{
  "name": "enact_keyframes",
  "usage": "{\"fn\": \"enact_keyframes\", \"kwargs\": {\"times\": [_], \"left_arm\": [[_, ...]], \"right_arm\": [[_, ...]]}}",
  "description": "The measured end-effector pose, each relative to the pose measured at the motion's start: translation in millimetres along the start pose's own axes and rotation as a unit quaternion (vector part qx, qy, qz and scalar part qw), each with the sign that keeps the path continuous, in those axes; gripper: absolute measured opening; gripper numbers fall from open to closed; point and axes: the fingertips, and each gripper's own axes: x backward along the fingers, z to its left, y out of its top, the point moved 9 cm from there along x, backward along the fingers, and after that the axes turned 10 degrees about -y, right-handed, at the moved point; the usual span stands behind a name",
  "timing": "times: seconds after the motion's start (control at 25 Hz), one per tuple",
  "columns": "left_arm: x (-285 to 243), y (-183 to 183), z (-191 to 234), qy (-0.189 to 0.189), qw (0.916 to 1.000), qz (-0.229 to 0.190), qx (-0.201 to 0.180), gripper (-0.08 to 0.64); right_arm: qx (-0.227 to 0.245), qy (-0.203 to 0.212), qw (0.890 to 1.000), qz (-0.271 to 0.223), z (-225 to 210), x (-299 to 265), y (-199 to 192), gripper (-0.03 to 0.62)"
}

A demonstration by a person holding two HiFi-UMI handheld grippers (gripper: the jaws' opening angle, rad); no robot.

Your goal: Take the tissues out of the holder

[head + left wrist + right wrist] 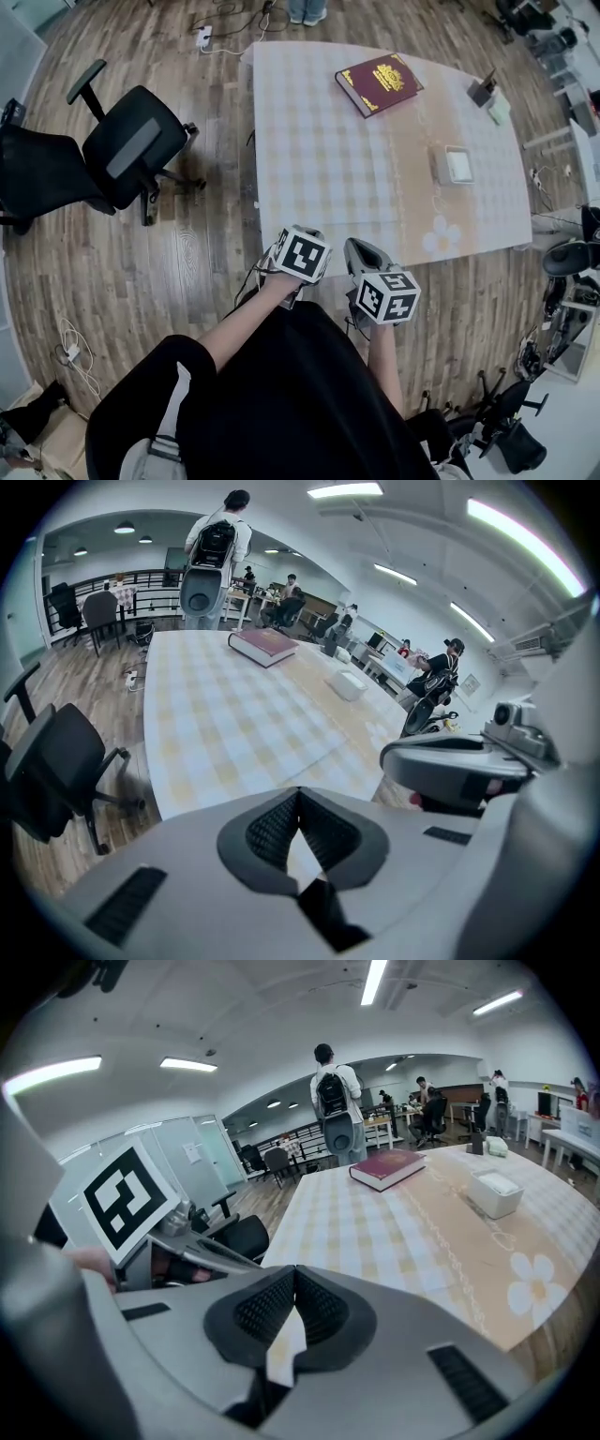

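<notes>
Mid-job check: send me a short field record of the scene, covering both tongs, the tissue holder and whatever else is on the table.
left tongs: shut, nothing between them, at the table's near edge
right tongs: shut, empty, beside the left
tissue holder: white, on the table's right part, apart from both tongs
book: red, closed, lying flat on the far side
table: covered with a checked cloth
task status: holder not yet reached
</notes>
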Motion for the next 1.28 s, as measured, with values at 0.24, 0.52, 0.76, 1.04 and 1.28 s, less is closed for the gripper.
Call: {"fn": "enact_keyframes", "kwargs": {"times": [0.24, 0.52, 0.76, 1.04, 1.28], "left_arm": [[-12.5, 15.4, 11.9, -0.035, 0.9993, 0.011, -0.004, 0.000], [-30.5, 33.4, 12.4, -0.047, 0.9988, 0.008, 0.007, 0.000], [-58.7, 56.6, 3.5, -0.032, 0.9993, 0.006, 0.020, 0.000], [-102.2, 77.8, -14.6, -0.003, 0.9983, 0.006, 0.059, 0.000], [-133.9, 86.0, -27.8, 0.015, 0.9962, 0.011, 0.086, 0.000]], "right_arm": [[-0.026, -0.069, 0.997, -0.009, -33.5, -6.3, 24.3, 0.015], [-0.028, -0.130, 0.991, -0.024, -94.2, -3.9, 48.3, 0.036], [0.006, -0.160, 0.986, -0.035, -178.8, -8.2, 86.7, 0.162], [0.035, -0.173, 0.984, -0.025, -292.5, -29.9, 123.9, 0.234], [0.065, -0.181, 0.981, 0.006, -372.4, -62.2, 140.7, 0.295]]}}
